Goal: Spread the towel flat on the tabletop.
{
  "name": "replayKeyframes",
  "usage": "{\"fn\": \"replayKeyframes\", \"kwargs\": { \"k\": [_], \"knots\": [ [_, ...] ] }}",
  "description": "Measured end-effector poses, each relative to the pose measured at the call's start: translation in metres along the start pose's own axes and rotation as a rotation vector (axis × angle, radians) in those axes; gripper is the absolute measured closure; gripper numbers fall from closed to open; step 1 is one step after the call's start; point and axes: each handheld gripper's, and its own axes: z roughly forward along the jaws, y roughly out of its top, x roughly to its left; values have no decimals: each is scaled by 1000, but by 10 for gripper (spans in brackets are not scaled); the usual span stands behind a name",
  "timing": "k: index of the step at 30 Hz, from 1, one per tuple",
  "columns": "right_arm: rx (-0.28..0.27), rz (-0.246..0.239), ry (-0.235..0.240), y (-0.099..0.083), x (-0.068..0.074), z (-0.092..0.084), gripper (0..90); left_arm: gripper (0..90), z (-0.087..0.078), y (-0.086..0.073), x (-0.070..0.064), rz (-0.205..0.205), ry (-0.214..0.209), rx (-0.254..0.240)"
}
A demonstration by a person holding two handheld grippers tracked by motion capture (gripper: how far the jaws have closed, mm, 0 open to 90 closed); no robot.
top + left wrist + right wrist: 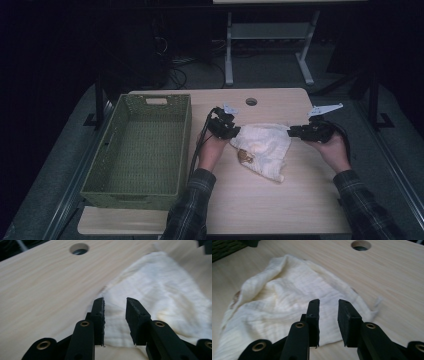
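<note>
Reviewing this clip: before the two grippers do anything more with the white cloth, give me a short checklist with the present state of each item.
1. Left gripper jaws apart over the crumpled white cotton cloth: ok, a gap shows between the pads, nothing pinched.
2. Right gripper jaws apart over the cloth's edge: ok, same gap.
3. Cloth lying flat: not ok, it is bunched and folded over.
4. Green woven rectangular basket free of contents: ok.
5. Brown patch on the cloth, stain or print: cannot tell.
6. Cloth wholly on the light wooden table: ok.
</note>
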Motion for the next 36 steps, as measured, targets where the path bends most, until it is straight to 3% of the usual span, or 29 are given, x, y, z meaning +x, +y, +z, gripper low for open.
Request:
{"fn": "replayKeyframes", "kwargs": {
  "k": [6, 11, 15, 18, 22, 26, 27, 31, 34, 36],
  "knots": [
    [4, -12, 42, -6, 20, -3, 697, 680, -14, -11, -21, 28, -95, -10],
    [11, -35, 78, -10, 38, -4, 688, 669, -16, -22, -43, 84, -171, -21],
    [10, -41, 110, -15, 51, -5, 689, 670, -14, -31, -59, 121, -191, -15],
    [14, -43, 125, -21, 60, -3, 689, 670, -10, -38, -67, 126, -219, -11],
    [52, -60, 129, -28, 68, 6, 691, 666, 1, -45, -75, 166, -218, 33],
    [75, -66, 136, -31, 71, 14, 690, 647, 9, -50, -82, 154, -230, 39],
    [78, -74, 132, -32, 71, 15, 690, 645, 10, -51, -82, 167, -232, 50],
    [88, -78, 133, -34, 72, 19, 689, 654, 19, -55, -87, 190, -200, 80],
    [98, -90, 130, -35, 72, 22, 699, 730, 23, -56, -89, 218, -164, 90],
    [107, -96, 133, -36, 72, 24, 745, 809, 23, -56, -88, 219, -164, 92]
  ]
}}
